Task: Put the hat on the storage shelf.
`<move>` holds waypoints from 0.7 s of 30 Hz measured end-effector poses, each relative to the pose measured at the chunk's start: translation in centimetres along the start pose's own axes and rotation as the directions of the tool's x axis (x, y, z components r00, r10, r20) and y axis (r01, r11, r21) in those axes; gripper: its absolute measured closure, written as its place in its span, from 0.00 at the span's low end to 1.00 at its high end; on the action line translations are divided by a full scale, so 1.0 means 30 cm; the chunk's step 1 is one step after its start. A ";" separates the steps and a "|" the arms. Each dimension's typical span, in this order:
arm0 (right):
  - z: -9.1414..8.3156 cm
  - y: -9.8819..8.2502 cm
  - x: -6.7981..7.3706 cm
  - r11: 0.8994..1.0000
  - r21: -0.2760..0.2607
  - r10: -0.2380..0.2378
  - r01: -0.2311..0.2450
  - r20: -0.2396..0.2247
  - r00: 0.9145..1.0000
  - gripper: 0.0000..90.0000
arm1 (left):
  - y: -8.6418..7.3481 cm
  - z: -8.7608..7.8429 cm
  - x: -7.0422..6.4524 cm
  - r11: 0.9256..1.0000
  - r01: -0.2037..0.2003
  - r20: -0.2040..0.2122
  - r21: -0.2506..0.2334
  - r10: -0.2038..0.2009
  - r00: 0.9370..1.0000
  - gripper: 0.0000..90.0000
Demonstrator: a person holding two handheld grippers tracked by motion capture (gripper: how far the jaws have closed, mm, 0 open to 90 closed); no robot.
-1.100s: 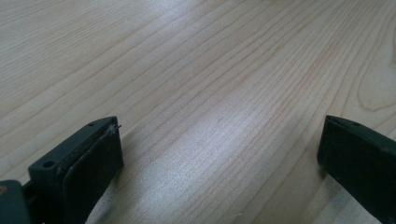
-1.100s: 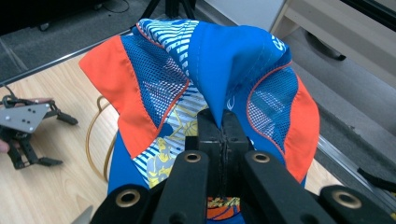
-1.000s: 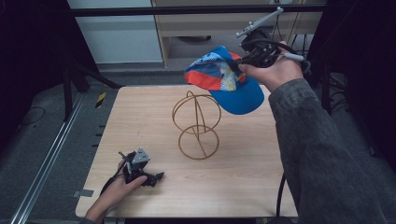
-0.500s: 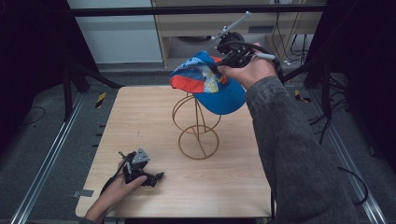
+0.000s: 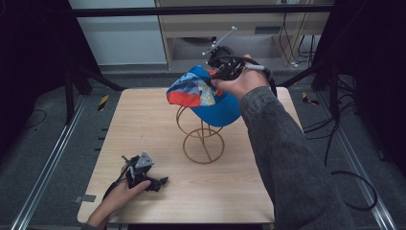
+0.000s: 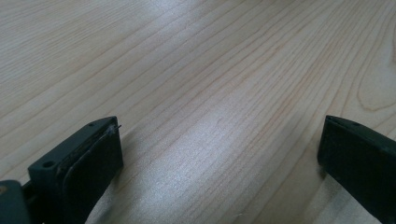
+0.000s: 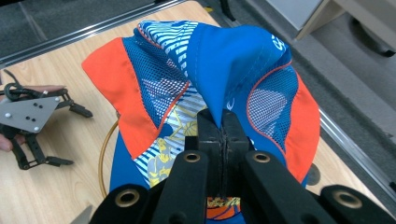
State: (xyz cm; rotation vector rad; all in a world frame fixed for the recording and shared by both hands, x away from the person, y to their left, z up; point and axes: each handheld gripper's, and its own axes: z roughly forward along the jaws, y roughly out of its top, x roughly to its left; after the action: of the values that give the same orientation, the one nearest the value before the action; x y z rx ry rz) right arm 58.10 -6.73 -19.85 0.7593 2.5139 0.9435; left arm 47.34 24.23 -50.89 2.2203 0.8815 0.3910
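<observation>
A blue, orange and patterned cap (image 5: pixel 203 93) hangs over the top of a gold wire stand (image 5: pixel 203 139) at the middle of the wooden table (image 5: pixel 143 120). My right gripper (image 5: pixel 221 72) is shut on the cap's fabric; in the right gripper view the jaws pinch a blue fold of the cap (image 7: pixel 224 70) between them at my right gripper (image 7: pixel 222 122). My left gripper (image 5: pixel 155 182) rests on the table near the front left, held by a hand. In the left gripper view its fingers (image 6: pixel 93 158) stand wide apart over bare wood, so my left gripper (image 6: pixel 219 149) is open and holds nothing.
A wooden cabinet (image 5: pixel 249 28) stands behind the table. Metal rails (image 5: pixel 43 167) run along the floor on both sides, and cables (image 5: pixel 349 187) lie on the floor at the right. A sleeved forearm (image 5: pixel 292 163) crosses the table's right side.
My right gripper has carried the cap leftward and down, from beyond the table's far right to over the wire stand's top. The left gripper has not moved.
</observation>
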 end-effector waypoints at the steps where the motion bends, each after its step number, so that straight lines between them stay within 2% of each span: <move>1: 0.007 -0.001 0.002 1.000 0.003 0.000 0.000 -0.004 1.000 1.00 | 0.000 0.000 0.000 1.000 0.000 0.000 0.000 0.000 1.000 0.00; 13: 0.091 0.010 0.030 0.997 0.078 -0.028 0.030 -0.028 0.999 0.99 | 0.000 0.000 0.000 1.000 0.000 0.000 0.000 0.000 1.000 0.00; 21: 0.109 0.007 0.041 0.995 0.091 -0.033 0.036 -0.043 0.999 0.99 | 0.000 0.000 0.000 1.000 0.000 0.000 0.000 0.000 1.000 0.00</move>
State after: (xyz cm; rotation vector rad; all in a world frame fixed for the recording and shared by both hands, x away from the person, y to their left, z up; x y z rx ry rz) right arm 58.79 -4.24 -22.23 0.7278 2.6134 0.8462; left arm 47.34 24.22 -50.89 2.2203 0.8814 0.3916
